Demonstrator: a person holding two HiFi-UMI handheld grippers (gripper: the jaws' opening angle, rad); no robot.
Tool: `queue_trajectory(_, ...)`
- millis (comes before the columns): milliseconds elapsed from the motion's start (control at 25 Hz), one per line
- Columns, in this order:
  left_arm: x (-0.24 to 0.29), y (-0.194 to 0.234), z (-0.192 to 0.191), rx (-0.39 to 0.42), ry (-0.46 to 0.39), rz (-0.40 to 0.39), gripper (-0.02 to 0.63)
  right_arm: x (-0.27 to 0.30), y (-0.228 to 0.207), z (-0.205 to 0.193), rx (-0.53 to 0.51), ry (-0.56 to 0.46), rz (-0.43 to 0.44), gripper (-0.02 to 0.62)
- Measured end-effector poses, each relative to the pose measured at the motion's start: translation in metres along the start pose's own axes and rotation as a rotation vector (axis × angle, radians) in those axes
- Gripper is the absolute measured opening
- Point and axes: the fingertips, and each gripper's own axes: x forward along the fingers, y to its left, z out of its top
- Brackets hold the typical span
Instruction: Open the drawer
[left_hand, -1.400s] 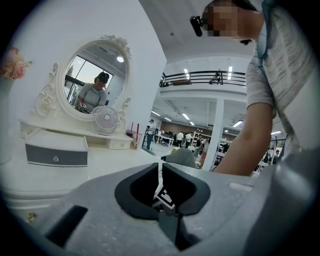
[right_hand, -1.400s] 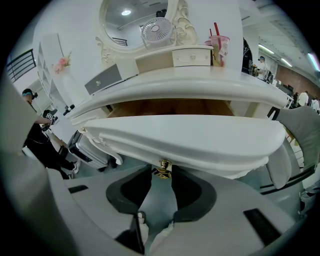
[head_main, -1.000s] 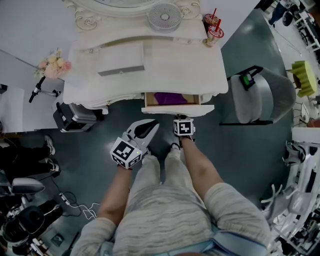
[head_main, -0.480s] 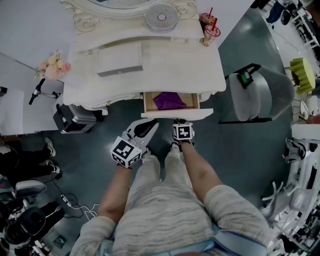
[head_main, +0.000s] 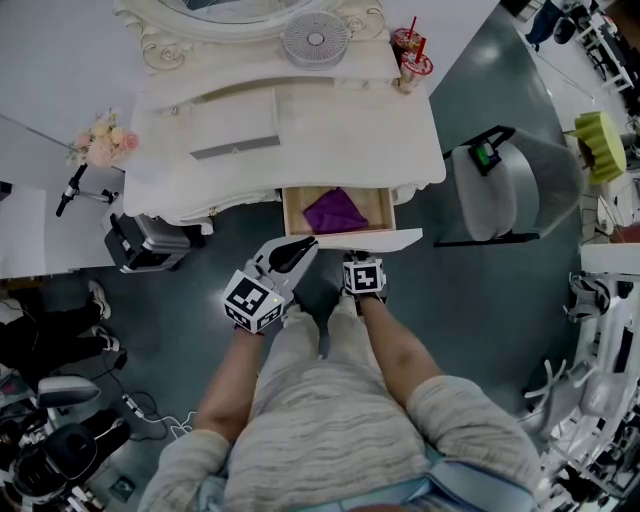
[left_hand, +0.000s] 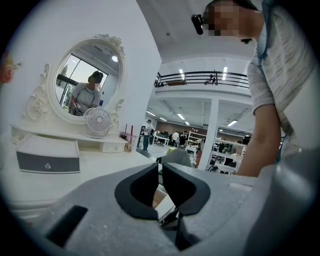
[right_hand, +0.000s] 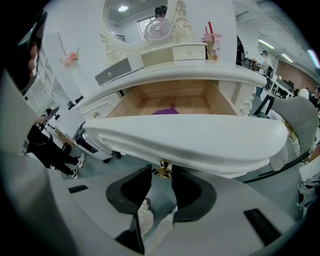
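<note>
White dressing table (head_main: 340, 130): drawer (head_main: 350, 238) stands open (purple cloth (head_main: 335, 210) inside). Right gripper (right_hand: 161, 169) clamped on its brass knob (right_hand: 162, 172); left gripper (left_hand: 160, 167) closed on nothing, held alongside.

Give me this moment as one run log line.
drawer partly open | purple cloth inside | right gripper jaws on gold knob | left gripper jaws together, empty

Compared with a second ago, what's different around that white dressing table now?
The drawer has slid further out toward the person, pulled by the right gripper, which is clamped on its gold knob. More of the purple cloth inside now shows. The left gripper stays beside it, shut and empty. The dressing table itself has not moved.
</note>
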Motion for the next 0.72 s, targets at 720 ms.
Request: queue_trajectory(720,0.006,0.001,0.007,0.010,-0.002,-0.022,0.035,-0.013,0.006,-0.031,0.007,0.036,0.011,0.123)
